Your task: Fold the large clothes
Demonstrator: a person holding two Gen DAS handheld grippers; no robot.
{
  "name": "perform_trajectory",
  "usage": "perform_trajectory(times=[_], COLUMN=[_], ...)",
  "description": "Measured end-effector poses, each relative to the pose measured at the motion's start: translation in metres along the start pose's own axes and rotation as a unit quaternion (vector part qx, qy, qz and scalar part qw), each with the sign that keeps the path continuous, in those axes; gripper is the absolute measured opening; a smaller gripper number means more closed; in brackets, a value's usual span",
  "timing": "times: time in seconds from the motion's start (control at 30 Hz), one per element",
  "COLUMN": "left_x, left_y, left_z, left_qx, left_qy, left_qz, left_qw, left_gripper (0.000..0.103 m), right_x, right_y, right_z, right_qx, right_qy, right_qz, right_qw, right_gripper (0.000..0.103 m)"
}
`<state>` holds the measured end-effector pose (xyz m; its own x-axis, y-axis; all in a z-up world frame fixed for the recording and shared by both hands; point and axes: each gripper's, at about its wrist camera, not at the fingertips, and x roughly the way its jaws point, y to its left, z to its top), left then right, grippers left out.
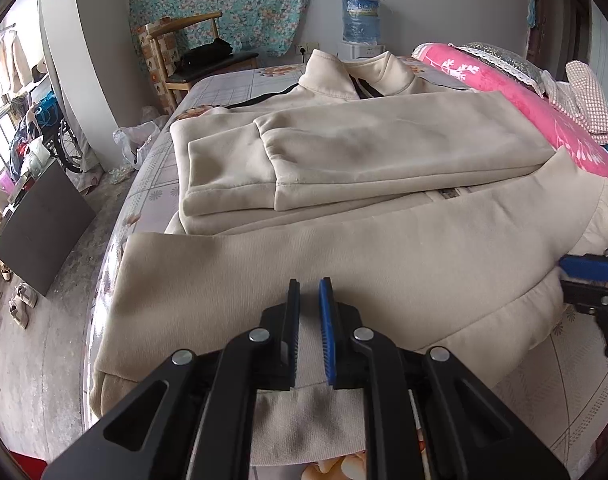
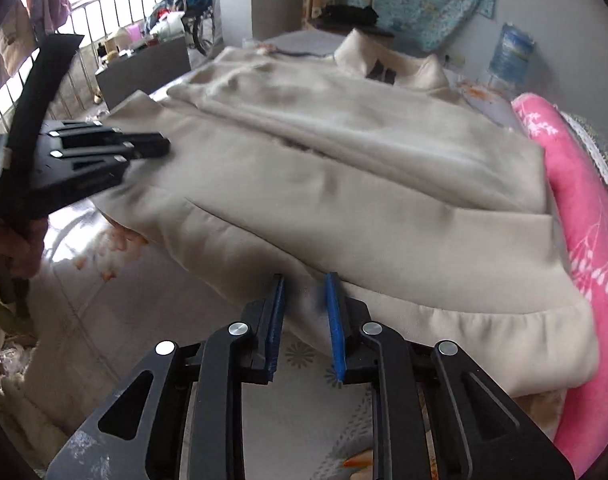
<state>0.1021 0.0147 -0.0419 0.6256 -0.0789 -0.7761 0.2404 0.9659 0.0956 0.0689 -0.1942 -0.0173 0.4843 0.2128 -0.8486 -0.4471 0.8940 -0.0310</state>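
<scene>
A large beige jacket [image 1: 344,216] lies on the bed with both sleeves [image 1: 344,148] folded across its chest and its collar at the far end. Its lower part is folded up toward the middle. My left gripper [image 1: 309,284] hovers over the near hem fold with its jaws a narrow gap apart, holding nothing. It also shows in the right wrist view [image 2: 160,146]. My right gripper [image 2: 304,280] is open at the jacket's [image 2: 344,184] near hem edge, with no cloth between the pads. It shows at the right edge of the left wrist view [image 1: 584,276].
A pink quilt [image 1: 544,120] lies along the right side of the bed. A wooden chair [image 1: 192,56] and a water jug [image 1: 360,16] stand by the far wall. A dark board [image 1: 44,232], shoes and clutter are on the floor at left.
</scene>
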Motion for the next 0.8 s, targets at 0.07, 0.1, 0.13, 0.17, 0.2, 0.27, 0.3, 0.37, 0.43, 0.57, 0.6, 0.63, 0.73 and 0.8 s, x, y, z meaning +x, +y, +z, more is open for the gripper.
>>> perform_trajectory(times=[0.07, 0.1, 0.13, 0.17, 0.2, 0.27, 0.3, 0.37, 0.43, 0.57, 0.6, 0.63, 0.73, 0.8], left_x=[-0.005, -0.012, -0.023, -0.035, -0.045, -0.056, -0.056, -0.047, -0.024, -0.009, -0.008, -0.008, -0.008, -0.007], left_y=[0.006, 0.01, 0.013, 0.013, 0.009, -0.008, -0.02, -0.041, -0.055, -0.053, -0.053, -0.054, -0.053, -0.049], left_z=[0.004, 0.006, 0.008, 0.009, 0.011, 0.012, 0.012, 0.011, 0.007, 0.002, 0.001, 0.0, -0.001, 0.0], left_qx=[-0.011, -0.019, -0.03, -0.035, -0.034, -0.018, -0.005, 0.017, 0.031, 0.005, 0.005, 0.006, 0.005, -0.002], left_qy=[0.007, -0.001, -0.016, -0.032, -0.047, -0.052, -0.047, -0.031, 0.007, 0.027, 0.028, 0.027, 0.026, 0.029], left_qz=[0.023, 0.015, -0.004, -0.03, -0.061, -0.123, -0.15, -0.167, -0.142, -0.141, -0.141, -0.139, -0.135, -0.142], left_qw=[0.9997, 0.9997, 0.9994, 0.9984, 0.9964, 0.9908, 0.9875, 0.9854, 0.9894, 0.9896, 0.9897, 0.99, 0.9905, 0.9894], left_gripper=[0.011, 0.011, 0.011, 0.011, 0.011, 0.011, 0.011, 0.011, 0.011, 0.011, 0.011, 0.011, 0.011, 0.011], right_x=[-0.001, 0.0, -0.001, -0.001, 0.0, 0.001, 0.001, 0.0, -0.002, -0.022, -0.029, -0.033, -0.022, 0.006], right_y=[-0.003, -0.004, -0.003, -0.001, -0.003, -0.006, -0.007, -0.006, -0.005, -0.005, -0.005, -0.005, 0.002, 0.005], right_z=[0.0, 0.001, 0.001, 0.0, 0.001, 0.001, 0.0, -0.001, -0.002, 0.008, 0.012, 0.017, 0.027, 0.026], right_qx=[0.011, 0.011, 0.011, 0.012, 0.017, 0.04, 0.051, 0.063, 0.069, 0.079, 0.08, 0.081, 0.072, 0.07], right_qy=[0.0, 0.002, 0.002, 0.0, 0.0, 0.003, 0.003, 0.004, 0.008, -0.009, -0.021, -0.033, -0.033, 0.009], right_qz=[0.007, 0.005, 0.003, 0.002, 0.005, 0.018, 0.025, 0.034, 0.035, 0.04, 0.048, 0.057, 0.069, 0.07], right_qw=[1.0, 1.0, 1.0, 1.0, 1.0, 0.999, 0.998, 0.997, 0.997, 0.996, 0.995, 0.995, 0.994, 0.995], right_gripper=[0.016, 0.016, 0.016, 0.016, 0.016, 0.016, 0.016, 0.016, 0.016, 0.016, 0.016, 0.016, 0.016, 0.016])
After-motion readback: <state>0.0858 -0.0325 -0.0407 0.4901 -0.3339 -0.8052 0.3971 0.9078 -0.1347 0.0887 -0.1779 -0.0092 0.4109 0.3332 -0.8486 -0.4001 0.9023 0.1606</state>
